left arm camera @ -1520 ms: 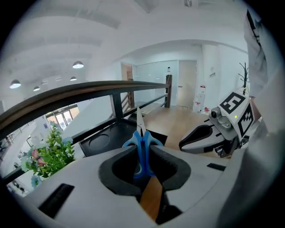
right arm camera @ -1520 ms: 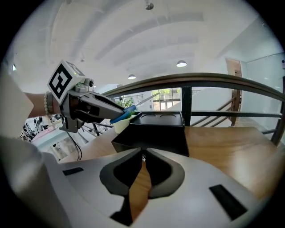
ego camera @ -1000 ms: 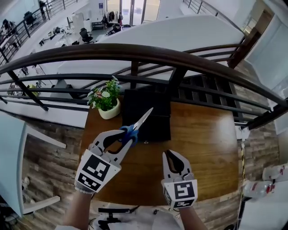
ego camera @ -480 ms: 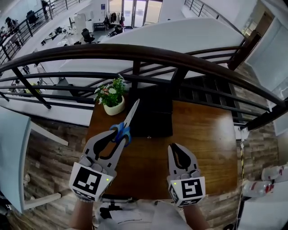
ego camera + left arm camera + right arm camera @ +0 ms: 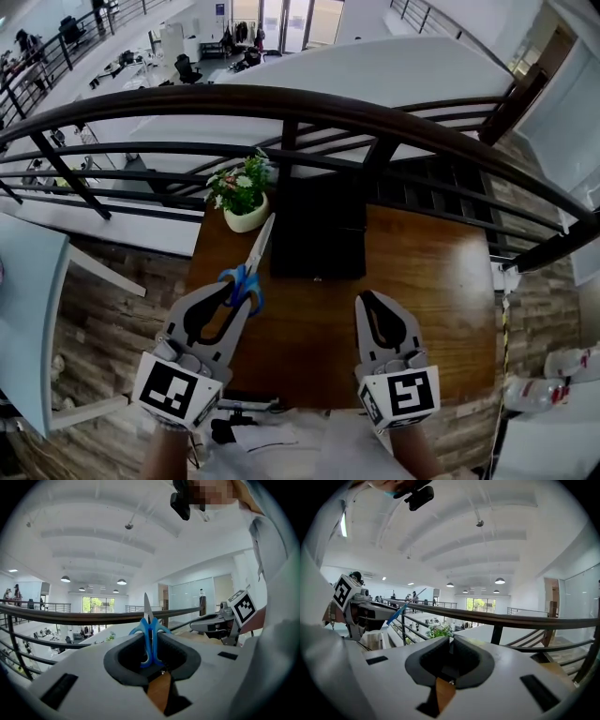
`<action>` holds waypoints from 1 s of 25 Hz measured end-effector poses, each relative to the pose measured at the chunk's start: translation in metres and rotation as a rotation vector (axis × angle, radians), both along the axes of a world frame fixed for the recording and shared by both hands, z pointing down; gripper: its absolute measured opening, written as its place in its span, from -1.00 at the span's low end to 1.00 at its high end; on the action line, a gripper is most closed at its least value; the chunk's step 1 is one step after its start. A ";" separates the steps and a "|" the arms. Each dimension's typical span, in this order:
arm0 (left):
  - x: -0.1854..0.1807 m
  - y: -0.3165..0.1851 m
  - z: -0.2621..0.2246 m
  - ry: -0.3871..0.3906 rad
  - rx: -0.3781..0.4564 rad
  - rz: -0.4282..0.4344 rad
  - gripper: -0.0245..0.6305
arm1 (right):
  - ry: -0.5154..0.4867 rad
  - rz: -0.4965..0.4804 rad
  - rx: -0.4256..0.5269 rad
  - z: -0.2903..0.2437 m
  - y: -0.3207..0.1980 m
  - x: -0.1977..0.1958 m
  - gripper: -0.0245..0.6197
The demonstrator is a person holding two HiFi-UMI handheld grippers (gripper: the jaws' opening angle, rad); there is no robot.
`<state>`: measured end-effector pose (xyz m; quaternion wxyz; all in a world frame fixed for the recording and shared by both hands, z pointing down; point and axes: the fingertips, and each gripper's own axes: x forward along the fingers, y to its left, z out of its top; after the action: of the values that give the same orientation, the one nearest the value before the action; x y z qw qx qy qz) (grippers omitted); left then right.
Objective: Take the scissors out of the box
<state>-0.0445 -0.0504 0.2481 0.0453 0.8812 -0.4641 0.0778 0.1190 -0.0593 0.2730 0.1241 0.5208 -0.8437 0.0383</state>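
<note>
Scissors (image 5: 251,261) clamped by the blue handles in left gripper (image 5: 242,289), blades pointing far, held in the air over the left part of the table (image 5: 422,281), outside the black box (image 5: 319,234). In the head view the blade tip lies close to the plant (image 5: 241,195). Right gripper (image 5: 367,298) on the near right, jaws closed together, nothing between. Box at far side, just right of plant.
</note>
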 end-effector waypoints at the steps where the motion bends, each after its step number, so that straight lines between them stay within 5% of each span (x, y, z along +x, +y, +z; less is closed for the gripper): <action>1: 0.001 0.002 0.001 -0.002 0.000 -0.002 -0.63 | 0.001 -0.002 0.000 -0.001 0.002 0.003 -0.75; 25: 0.011 0.011 0.005 0.003 0.009 0.066 -0.63 | 0.027 -0.032 -0.001 -0.005 0.006 -0.018 -0.76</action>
<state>-0.0337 -0.0393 0.2527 0.0395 0.8965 -0.4348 0.0758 0.1014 -0.0534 0.2681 0.1363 0.5077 -0.8502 0.0298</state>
